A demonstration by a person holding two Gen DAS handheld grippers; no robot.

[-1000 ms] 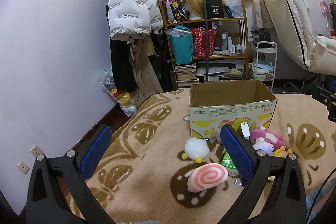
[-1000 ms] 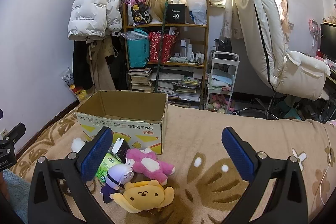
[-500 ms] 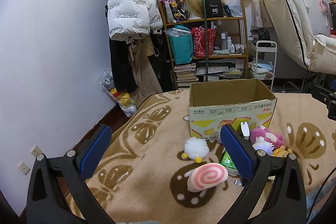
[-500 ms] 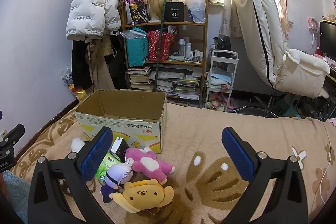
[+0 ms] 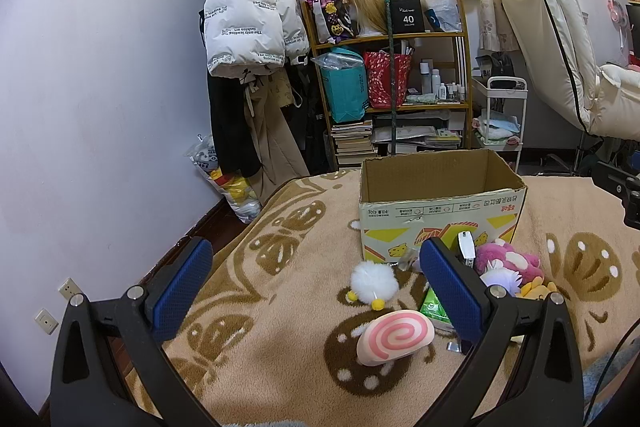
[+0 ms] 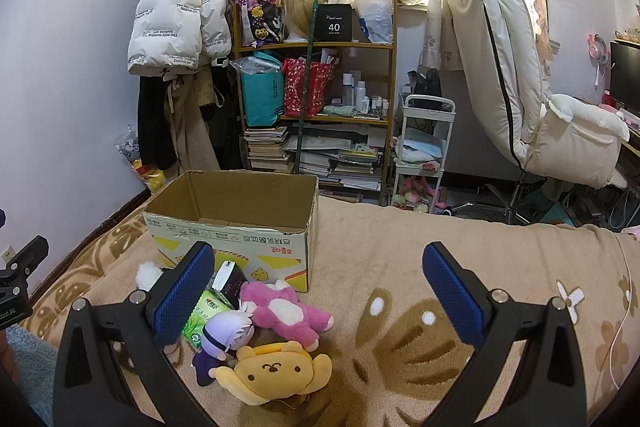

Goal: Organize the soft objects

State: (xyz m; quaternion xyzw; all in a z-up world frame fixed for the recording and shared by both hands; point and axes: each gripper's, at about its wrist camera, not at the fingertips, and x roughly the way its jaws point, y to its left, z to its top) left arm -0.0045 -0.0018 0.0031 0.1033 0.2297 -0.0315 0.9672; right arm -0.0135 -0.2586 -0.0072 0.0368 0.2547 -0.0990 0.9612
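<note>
An open, empty cardboard box (image 5: pixel 440 203) (image 6: pixel 236 223) stands on the patterned blanket. In front of it lie soft toys: a pink swirl cushion (image 5: pixel 394 339), a white fluffy chick (image 5: pixel 372 281), a pink bear (image 6: pixel 286 313) (image 5: pixel 506 261), a purple-haired doll (image 6: pixel 224 333) and a yellow bear plush (image 6: pixel 274 371). A green tissue pack (image 6: pixel 204 311) and a small black box (image 6: pixel 228 279) lie among them. My left gripper (image 5: pixel 316 287) is open and empty, above the blanket near the swirl cushion. My right gripper (image 6: pixel 318 295) is open and empty, just right of the toy pile.
A cluttered shelf (image 6: pixel 316 99) with books and bags stands beyond the bed. Coats (image 5: pixel 248 23) hang on the left wall. A white reclining chair (image 6: pixel 520 87) and a small trolley (image 6: pixel 424 151) are at right. The blanket (image 6: pixel 460 259) stretches to the right of the box.
</note>
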